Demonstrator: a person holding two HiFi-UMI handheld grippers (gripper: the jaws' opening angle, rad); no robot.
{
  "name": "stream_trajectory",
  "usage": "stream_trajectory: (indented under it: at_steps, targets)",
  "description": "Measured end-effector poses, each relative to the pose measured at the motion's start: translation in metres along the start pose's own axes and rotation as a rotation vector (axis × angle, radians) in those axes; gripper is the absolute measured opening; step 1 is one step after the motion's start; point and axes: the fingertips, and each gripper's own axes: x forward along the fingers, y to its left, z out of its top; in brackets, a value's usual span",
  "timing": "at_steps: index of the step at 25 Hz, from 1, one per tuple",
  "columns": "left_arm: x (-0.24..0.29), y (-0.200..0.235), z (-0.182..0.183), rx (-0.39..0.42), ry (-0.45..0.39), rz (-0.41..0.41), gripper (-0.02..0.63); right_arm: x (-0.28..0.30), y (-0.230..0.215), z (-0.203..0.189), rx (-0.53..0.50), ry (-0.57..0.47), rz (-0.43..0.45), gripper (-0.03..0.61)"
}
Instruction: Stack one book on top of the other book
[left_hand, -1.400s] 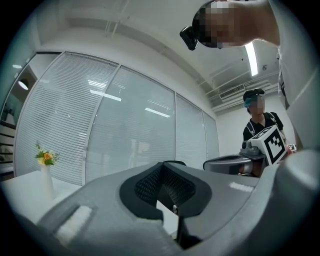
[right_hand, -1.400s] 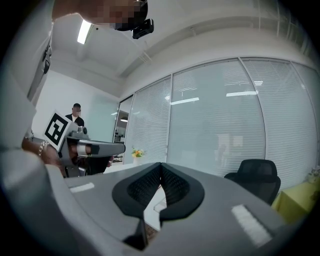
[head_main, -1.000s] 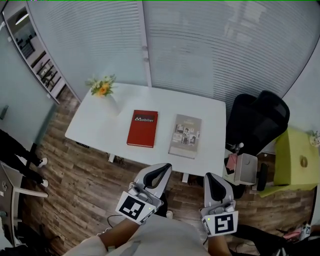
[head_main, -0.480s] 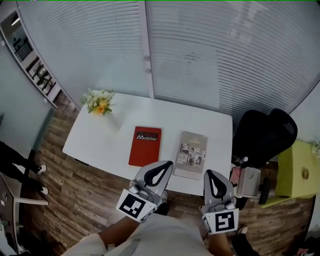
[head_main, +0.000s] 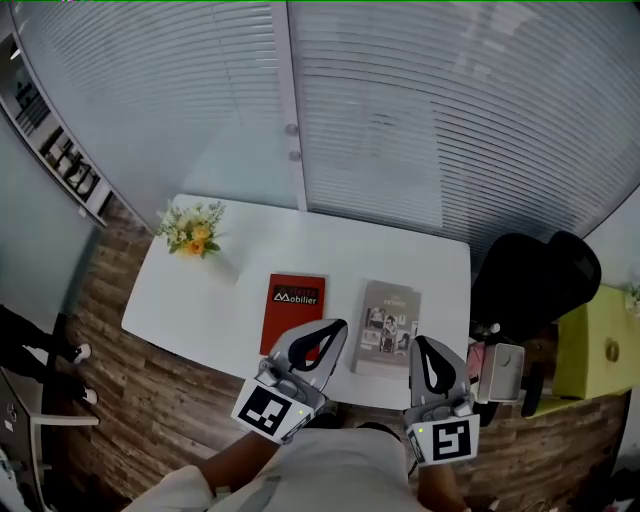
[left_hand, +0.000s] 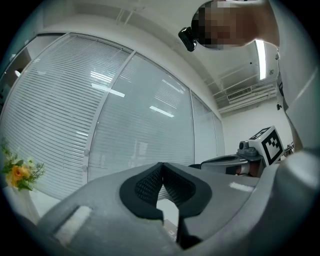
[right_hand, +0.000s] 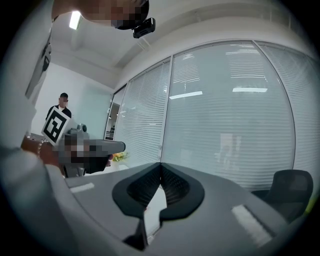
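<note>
A red book (head_main: 294, 305) and a grey book (head_main: 386, 325) lie flat side by side on the white table (head_main: 200, 290) in the head view. My left gripper (head_main: 336, 326) is shut and empty, its tip over the red book's near right corner. My right gripper (head_main: 420, 346) is shut and empty too, at the table's near edge just right of the grey book. In the left gripper view the gripper (left_hand: 161, 167) has its pads pressed together; the right gripper view shows the same of the right gripper (right_hand: 160, 168). Both point level toward the blinds.
A vase of flowers (head_main: 192, 231) stands at the table's far left corner. A black office chair (head_main: 535, 285) and a yellow-green cabinet (head_main: 595, 350) are to the right. Glass walls with blinds (head_main: 420, 110) stand behind the table. A person's legs (head_main: 35, 340) show at the left edge.
Both grippers and the camera have moved forward to the table; the books now lie just ahead of the fingertips instead of well beyond them. Both stay shut.
</note>
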Motion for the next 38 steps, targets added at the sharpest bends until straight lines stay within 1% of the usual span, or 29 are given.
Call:
stream_trajectory:
  at_steps: [5, 10, 16, 20, 23, 29, 30, 32, 35, 36, 38]
  targets:
    - [0.01, 0.005, -0.004, 0.001, 0.004, -0.012, 0.003, 0.006, -0.006, -0.002, -0.003, 0.012, -0.002, 0.005]
    - [0.022, -0.005, -0.005, 0.001, 0.009, -0.019, 0.003, 0.002, -0.019, -0.005, -0.004, 0.014, -0.005, 0.005]
    - [0.037, -0.017, -0.007, -0.004, 0.013, -0.001, 0.003, -0.006, -0.041, -0.011, -0.007, 0.025, 0.012, 0.005]
    - [0.047, -0.021, -0.006, 0.008, 0.012, 0.005, 0.003, -0.009, -0.058, -0.011, -0.015, 0.023, 0.008, 0.005]
    - [0.054, -0.025, -0.011, 0.003, 0.025, 0.002, 0.003, -0.01, -0.066, -0.014, -0.01, 0.023, 0.001, 0.005]
    - [0.063, -0.023, -0.04, -0.02, 0.075, -0.001, 0.007, -0.008, -0.075, -0.044, 0.031, 0.059, -0.004, 0.005]
    - [0.064, -0.022, -0.048, -0.018, 0.085, -0.003, 0.023, -0.007, -0.076, -0.051, 0.032, 0.07, -0.005, 0.005]
    - [0.065, -0.021, -0.063, -0.021, 0.112, -0.003, 0.034, -0.006, -0.078, -0.065, 0.035, 0.096, -0.006, 0.005]
    - [0.065, -0.017, -0.09, -0.052, 0.159, 0.006, 0.04, -0.004, -0.079, -0.088, 0.047, 0.139, -0.003, 0.008]
    - [0.065, -0.015, -0.1, -0.062, 0.175, 0.011, 0.04, -0.002, -0.08, -0.098, 0.053, 0.156, -0.003, 0.025]
    - [0.065, -0.011, -0.118, -0.079, 0.207, 0.021, 0.048, 0.001, -0.079, -0.117, 0.066, 0.193, -0.002, 0.029]
